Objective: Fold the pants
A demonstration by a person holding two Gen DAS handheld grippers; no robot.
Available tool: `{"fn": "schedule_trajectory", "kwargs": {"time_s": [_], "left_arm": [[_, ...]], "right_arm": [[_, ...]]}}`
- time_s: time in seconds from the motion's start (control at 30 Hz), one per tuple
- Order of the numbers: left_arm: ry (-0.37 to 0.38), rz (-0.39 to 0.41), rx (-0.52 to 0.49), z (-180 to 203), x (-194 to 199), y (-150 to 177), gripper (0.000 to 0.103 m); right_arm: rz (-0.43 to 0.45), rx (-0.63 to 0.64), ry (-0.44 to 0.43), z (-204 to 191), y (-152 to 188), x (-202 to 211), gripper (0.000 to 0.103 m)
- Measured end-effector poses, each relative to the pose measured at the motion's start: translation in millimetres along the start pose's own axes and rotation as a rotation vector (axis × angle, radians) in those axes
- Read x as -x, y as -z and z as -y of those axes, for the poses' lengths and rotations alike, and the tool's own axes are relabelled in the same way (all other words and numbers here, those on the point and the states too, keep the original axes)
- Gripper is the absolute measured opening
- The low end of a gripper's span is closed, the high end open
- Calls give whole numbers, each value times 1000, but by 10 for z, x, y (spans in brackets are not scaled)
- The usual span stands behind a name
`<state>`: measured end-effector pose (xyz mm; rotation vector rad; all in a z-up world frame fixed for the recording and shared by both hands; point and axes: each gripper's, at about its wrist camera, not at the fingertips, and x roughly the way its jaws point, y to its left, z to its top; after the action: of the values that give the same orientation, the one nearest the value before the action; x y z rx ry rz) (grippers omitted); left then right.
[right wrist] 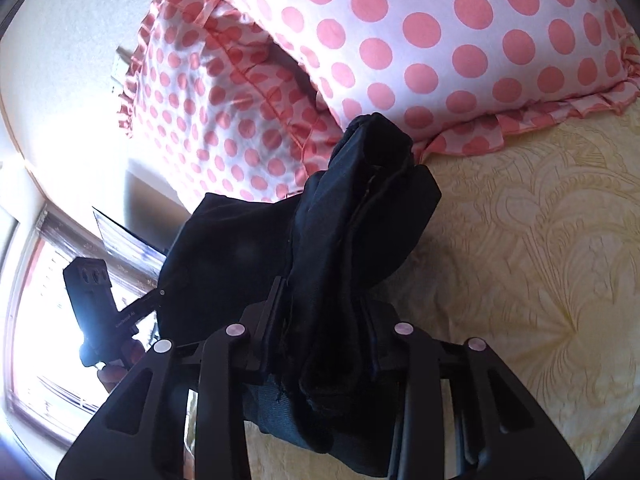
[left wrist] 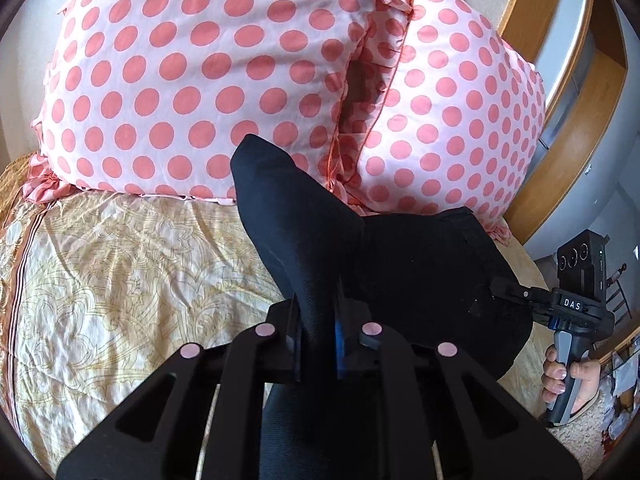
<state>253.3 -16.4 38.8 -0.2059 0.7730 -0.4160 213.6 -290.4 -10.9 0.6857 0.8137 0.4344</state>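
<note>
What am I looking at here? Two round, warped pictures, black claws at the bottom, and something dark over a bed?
There is no robot here: a person holds a hand-held two-finger gripper in each hand, and each carries a wide-angle camera that looks along its fingers. One picture is from the left gripper, the other from the right gripper. Both are shut on the black pants, which hang bunched between them above the bed. In the left view you also see the right gripper from outside, with the hand on its grip. Behind lie two pink polka-dot pillows on a cream patterned bedspread.
</note>
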Motion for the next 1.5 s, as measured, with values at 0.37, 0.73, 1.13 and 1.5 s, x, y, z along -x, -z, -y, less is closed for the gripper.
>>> {"fn": "schedule_trajectory", "kwargs": {"time_s": [0.37,0.73,1.13,1.5], "left_arm": [[-124,-63,94,-430,-280,267,61],[-175,93,-53,210,397,677,89],[-241,-77,-123,427,-318,1059,99],[-306,26,-168,580,-62,1245,101]], "right_arm": [[9,70,219,116,182,-108,50],[144,469,408,-913,853,173,54],[26,410,493,-745,948,-278,63],[180,425,562,-1055,1313,25,101]]}}
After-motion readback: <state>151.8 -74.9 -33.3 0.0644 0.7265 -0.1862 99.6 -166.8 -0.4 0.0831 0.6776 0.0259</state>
